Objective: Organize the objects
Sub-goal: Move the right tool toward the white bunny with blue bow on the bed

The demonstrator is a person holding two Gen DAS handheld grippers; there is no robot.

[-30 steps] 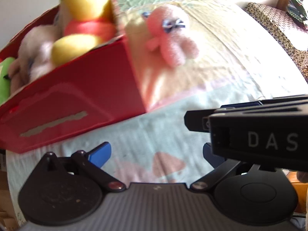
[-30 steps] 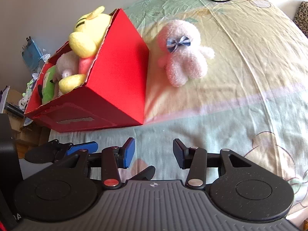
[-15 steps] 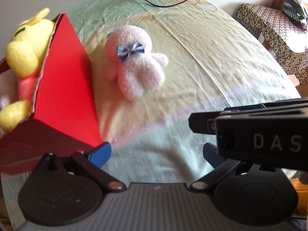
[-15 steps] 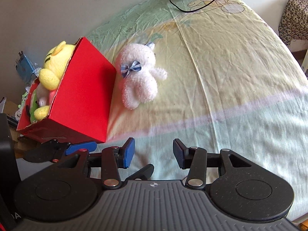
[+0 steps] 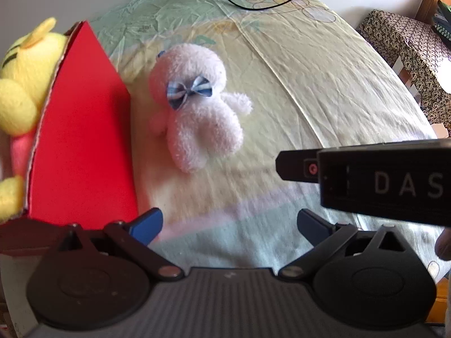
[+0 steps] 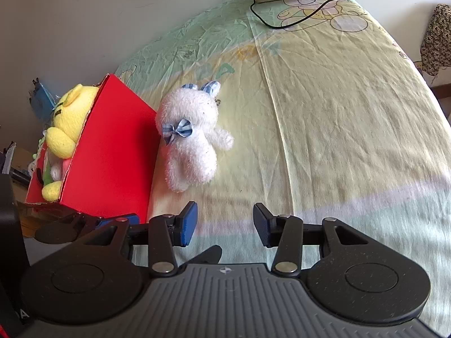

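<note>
So the pink plush bunny (image 6: 191, 143) with the blue bow is lying flat on the bedsheet (image 6: 352, 118), right up against the outer wall of the red box (image 6: 112, 163), not in it yet. The box is already stuffed, with a yellow plush (image 6: 70, 115) poking over the rim. My right gripper (image 6: 224, 224) is partly open with nothing in it, my left gripper (image 5: 229, 224) is wide and empty too. My worry: the bunny's squishy, so a shallow pinch could slip, and cramming it in could tip the box off the bed edge.
</note>
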